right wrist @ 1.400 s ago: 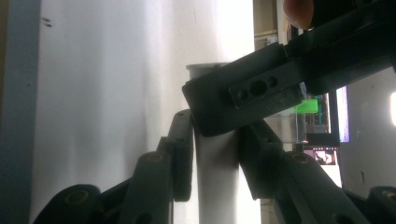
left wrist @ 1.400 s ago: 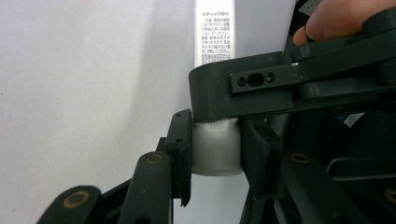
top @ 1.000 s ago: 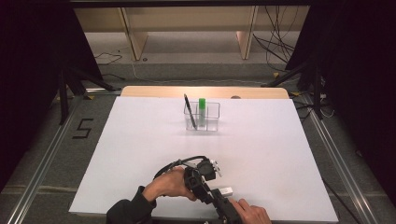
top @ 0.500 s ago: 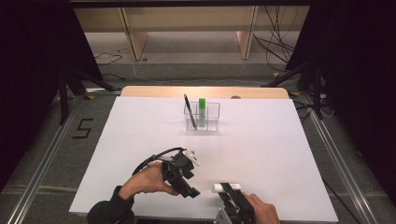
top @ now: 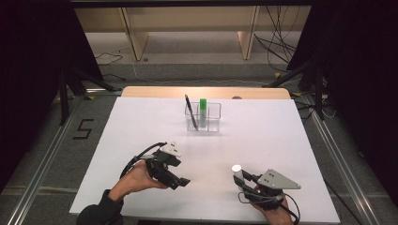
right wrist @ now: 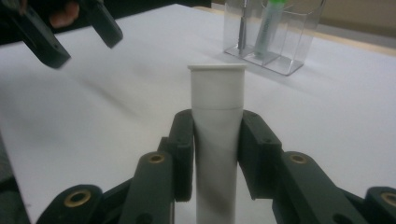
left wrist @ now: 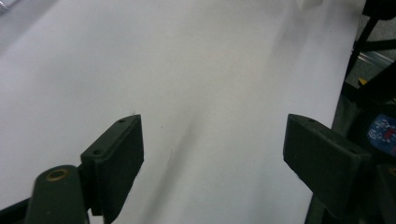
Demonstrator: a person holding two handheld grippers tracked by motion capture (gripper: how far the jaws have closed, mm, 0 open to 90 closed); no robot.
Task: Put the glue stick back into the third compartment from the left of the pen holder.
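**White tube pinched upright in right gripper**

White plastic tube (right wrist: 218, 140) clamped between both pads of the right gripper (top: 244, 180), standing upright, flat cap on top, near the front right of the white table (top: 263, 140). Left gripper (top: 180, 180) just beside it to the left, held apart, jaws just opening and now spread wide with nothing between them, bare tabletop below. Farther back, near the middle, a clear divided holder (top: 209, 117) with a black pen (top: 190, 111) and a green-capped marker (top: 202, 110) upright inside.
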